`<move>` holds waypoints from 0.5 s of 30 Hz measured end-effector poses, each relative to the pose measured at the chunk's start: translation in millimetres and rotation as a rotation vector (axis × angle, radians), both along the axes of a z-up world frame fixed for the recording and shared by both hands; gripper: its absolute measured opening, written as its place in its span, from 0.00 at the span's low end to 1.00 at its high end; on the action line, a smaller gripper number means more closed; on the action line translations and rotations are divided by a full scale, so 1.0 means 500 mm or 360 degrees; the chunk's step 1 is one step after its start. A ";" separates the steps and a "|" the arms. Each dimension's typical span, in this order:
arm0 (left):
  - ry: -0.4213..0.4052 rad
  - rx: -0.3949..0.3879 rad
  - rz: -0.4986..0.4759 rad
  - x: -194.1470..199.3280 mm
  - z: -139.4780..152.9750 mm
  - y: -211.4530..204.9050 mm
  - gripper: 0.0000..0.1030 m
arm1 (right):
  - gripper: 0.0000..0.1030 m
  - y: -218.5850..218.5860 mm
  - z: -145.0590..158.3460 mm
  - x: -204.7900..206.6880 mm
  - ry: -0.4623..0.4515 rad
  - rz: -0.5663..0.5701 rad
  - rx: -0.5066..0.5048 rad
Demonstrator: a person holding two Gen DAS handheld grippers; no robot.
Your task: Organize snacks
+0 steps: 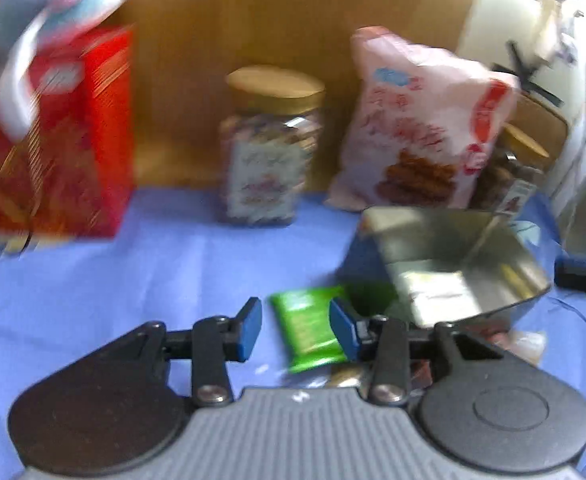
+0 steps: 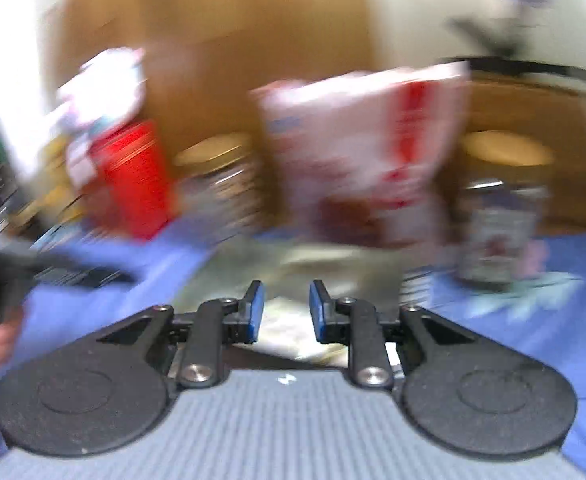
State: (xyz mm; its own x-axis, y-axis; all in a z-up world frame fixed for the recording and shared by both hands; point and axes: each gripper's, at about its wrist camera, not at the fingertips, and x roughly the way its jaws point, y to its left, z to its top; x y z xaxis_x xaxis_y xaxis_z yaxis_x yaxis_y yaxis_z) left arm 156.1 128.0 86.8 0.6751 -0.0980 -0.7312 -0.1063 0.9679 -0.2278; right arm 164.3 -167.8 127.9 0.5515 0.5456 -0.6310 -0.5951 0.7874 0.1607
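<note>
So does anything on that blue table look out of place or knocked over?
Yes: the metal tin looks tipped, its open side facing the camera. A green snack packet and some wrapped pieces lie loose on the blue cloth before it.

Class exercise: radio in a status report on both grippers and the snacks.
Left gripper open, small green snack packet between its pads, untouched. Right gripper open, empty, over the open metal tin. Nothing blocking.

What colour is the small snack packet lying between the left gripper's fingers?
Bright green; the small snack packet shows best in the left wrist view, lying on the blue cloth.
</note>
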 end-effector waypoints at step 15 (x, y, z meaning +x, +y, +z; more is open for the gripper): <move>-0.0213 -0.0270 0.0145 -0.316 -0.118 0.133 0.42 | 0.28 0.531 -0.192 0.184 0.0401 0.0242 -0.0773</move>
State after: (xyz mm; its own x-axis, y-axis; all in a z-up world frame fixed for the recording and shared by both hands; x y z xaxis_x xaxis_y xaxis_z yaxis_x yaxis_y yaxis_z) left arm -1.9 194.5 28.0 0.7765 -0.1459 -0.6130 -0.1496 0.9023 -0.4043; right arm 256.1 97.9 31.9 0.2895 0.2215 -0.9312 -0.6979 0.7147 -0.0470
